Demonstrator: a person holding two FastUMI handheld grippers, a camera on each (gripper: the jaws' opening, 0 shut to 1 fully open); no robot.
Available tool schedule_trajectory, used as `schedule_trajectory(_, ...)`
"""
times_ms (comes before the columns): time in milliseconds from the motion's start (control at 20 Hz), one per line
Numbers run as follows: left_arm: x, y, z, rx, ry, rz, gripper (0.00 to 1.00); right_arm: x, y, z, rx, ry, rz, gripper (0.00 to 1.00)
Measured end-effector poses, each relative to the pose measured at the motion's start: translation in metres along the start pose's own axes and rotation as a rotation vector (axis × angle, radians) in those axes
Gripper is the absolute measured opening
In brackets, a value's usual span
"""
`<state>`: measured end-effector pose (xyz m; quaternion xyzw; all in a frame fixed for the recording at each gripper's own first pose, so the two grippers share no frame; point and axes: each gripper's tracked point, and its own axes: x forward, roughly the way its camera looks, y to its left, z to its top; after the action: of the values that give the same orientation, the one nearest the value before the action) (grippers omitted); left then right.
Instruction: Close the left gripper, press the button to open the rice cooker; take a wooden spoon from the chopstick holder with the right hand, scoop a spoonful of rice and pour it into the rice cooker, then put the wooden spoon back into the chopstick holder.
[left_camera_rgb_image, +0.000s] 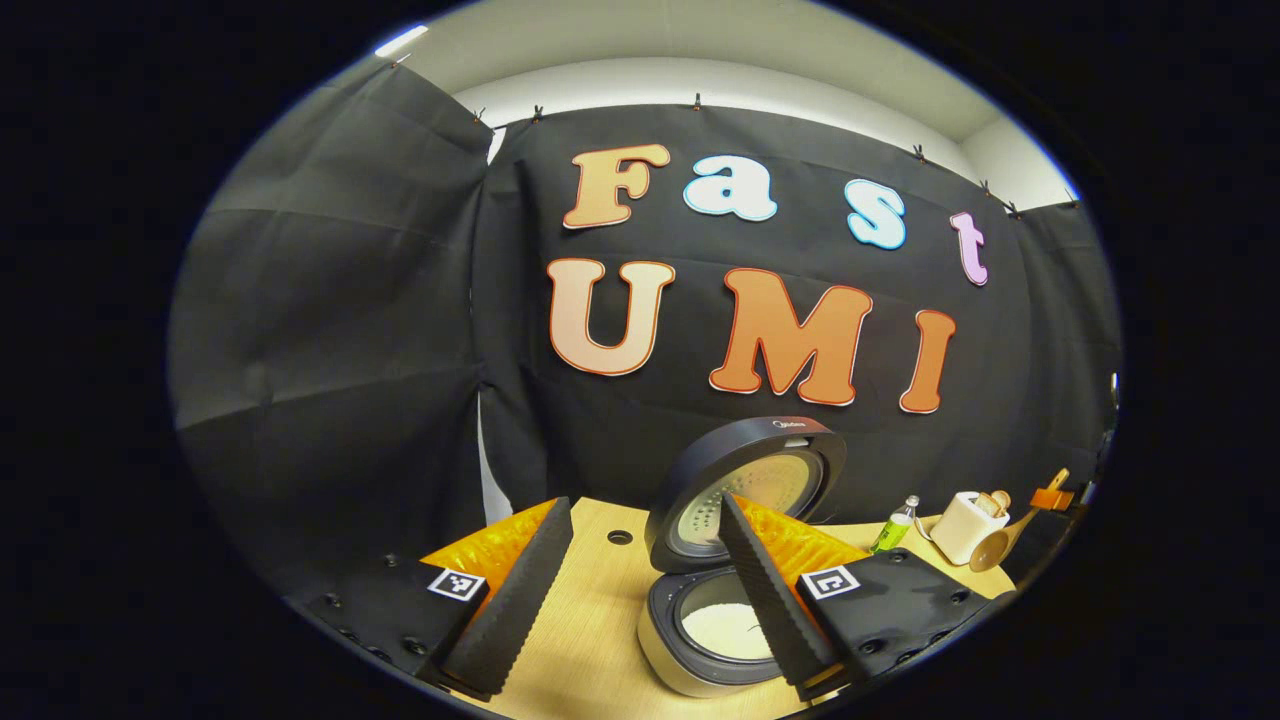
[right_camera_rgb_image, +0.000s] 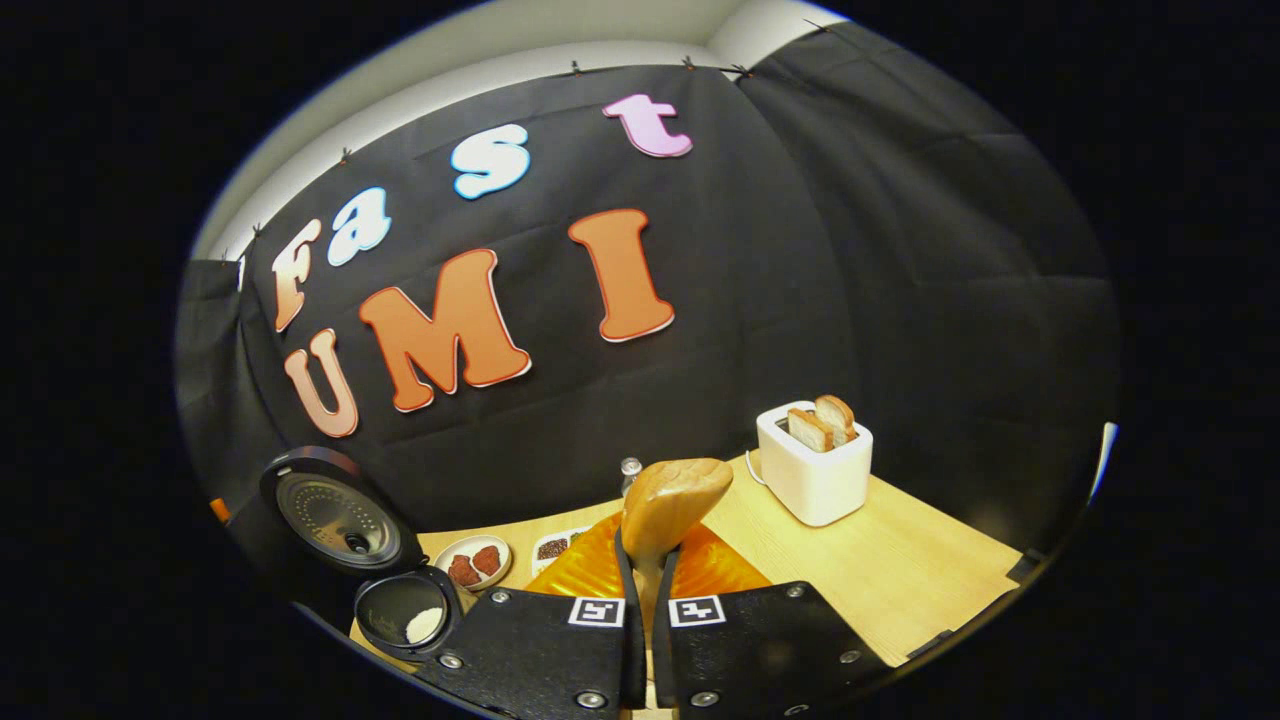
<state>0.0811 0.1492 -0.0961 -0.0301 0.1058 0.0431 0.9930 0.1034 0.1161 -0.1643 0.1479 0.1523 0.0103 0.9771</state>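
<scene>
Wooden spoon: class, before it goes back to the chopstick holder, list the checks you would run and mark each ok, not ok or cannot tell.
1. Cooker lid up: ok, it stands open.
2. Rice in the pot: ok, a white heap lies inside.
3. Spoon gripped by the right gripper: ok, both fingers press its handle.
4. Spoon bowl emptied: cannot tell, only its back faces the right gripper view.
5. Left gripper out of the way: ok, open and holding nothing, near the cooker.
6. Holder free to receive the spoon: cannot tell from these pictures.
</scene>
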Motion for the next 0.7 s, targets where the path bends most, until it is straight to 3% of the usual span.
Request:
schedule_trajectory(350,-0.024,-0.011,0.004,0.039,-0.003,0.073,0.99,0.039,-0.038,-0.077,0.035,0.131,-0.009,0.02)
schedule_trajectory(700,-0.038,-0.019,0.000,0.047,0.006,0.121,0.97,0.062,-0.050,-0.118,0.120,0.215,0.023,0.05)
